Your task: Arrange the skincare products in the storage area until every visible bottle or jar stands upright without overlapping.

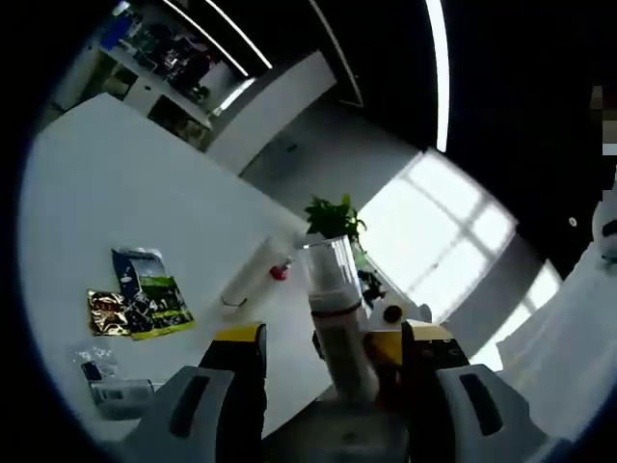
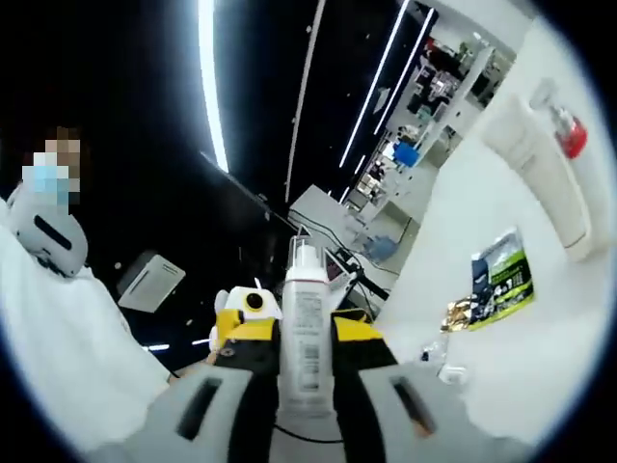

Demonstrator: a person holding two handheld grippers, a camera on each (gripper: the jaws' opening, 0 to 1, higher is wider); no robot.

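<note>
Task barely begun: right gripper [image 2: 307,371] pinching pump bottle [image 2: 307,318] aloft, left gripper [image 1: 333,362] spread, tube [image 1: 253,273] lying beside sachets [image 1: 145,294].

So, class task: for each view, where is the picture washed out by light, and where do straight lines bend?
Left gripper view: the window behind the bottle is blown out white, and the table edge curves. Right gripper view: ceiling light strips glare and bow.
</note>
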